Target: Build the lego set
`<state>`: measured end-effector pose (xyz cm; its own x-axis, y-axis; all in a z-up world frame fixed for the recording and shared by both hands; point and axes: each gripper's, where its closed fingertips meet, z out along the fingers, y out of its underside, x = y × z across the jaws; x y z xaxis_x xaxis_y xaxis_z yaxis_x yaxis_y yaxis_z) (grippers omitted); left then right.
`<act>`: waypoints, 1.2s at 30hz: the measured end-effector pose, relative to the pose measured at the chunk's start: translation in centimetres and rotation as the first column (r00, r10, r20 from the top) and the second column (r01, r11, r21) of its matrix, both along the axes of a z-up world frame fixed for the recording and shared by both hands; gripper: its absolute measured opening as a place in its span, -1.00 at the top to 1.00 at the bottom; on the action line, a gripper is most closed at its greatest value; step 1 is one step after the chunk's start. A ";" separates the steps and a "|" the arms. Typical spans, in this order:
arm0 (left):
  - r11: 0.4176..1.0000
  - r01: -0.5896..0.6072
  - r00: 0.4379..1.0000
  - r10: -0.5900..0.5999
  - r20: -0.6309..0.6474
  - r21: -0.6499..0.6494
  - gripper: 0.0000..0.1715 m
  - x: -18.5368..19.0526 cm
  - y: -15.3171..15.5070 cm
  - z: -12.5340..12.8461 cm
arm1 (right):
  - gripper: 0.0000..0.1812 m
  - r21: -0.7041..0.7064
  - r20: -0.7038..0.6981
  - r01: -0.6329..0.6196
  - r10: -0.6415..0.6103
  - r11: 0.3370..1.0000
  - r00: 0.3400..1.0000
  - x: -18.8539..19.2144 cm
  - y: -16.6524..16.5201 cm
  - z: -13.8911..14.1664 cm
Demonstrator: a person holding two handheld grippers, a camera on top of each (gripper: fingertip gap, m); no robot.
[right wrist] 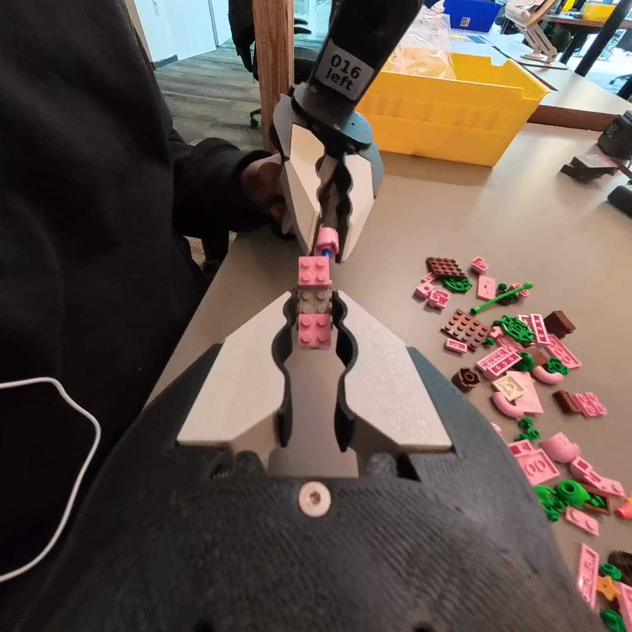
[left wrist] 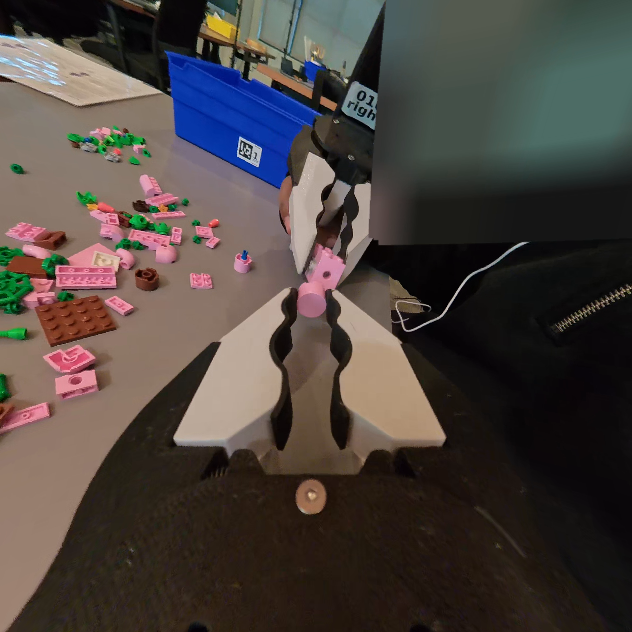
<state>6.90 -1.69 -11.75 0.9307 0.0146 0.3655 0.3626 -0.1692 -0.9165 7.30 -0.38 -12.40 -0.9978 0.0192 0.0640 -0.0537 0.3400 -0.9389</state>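
My left gripper (left wrist: 310, 297) is shut on a round pink piece (left wrist: 310, 302); in the right wrist view this piece (right wrist: 326, 239) shows a blue pin (right wrist: 326, 253) at its end. My right gripper (right wrist: 314, 301) is shut on a pink and grey brick assembly (right wrist: 314, 304), held by its grey middle. In the left wrist view the right gripper (left wrist: 325, 260) comes down from above and the assembly's pink end brick (left wrist: 327, 268), with a side hole, meets the round piece. In the right wrist view the left gripper (right wrist: 326, 254) sits just beyond the assembly. Both hover over the table's near edge.
Loose pink, green and brown pieces (left wrist: 85, 266) lie spread on the grey table (left wrist: 205, 325), among them a brown plate (left wrist: 76, 319). A blue bin (left wrist: 232, 113) and a paper sheet (left wrist: 51, 71) stand behind. A yellow bin (right wrist: 455, 109) is at the far side. A person's dark jacket (right wrist: 68, 239) is close. My left and right fingertips are right by each other. The brown plate (left wrist: 76, 319) is about equally far from each gripper, around 15 centimeters. The right camera catches it too, in the right wrist view (right wrist: 465, 328).
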 end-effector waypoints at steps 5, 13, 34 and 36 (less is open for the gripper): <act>1.000 0.025 1.000 -0.025 -0.015 -0.015 0.84 0.5 0.2 -0.2 | 0.79 0.040 -0.010 -0.002 0.002 0.999 1.000 0.1 -0.3 -0.8; 0.999 0.024 1.000 -0.025 -0.008 -0.034 0.84 0.5 0.3 -0.4 | 0.80 0.050 -0.007 0.015 -0.015 0.999 1.000 -0.2 -0.4 -1.1; 0.993 0.021 1.000 -0.021 -0.004 -0.119 0.84 0.6 0.6 -1.6 | 0.80 0.099 0.001 0.024 -0.024 0.995 1.000 -0.3 -0.2 -1.8; 0.992 0.028 1.000 -0.028 -0.002 -0.125 0.84 0.7 0.6 -1.7 | 0.80 0.101 0.006 0.018 -0.019 0.995 1.000 -0.2 -0.2 -1.8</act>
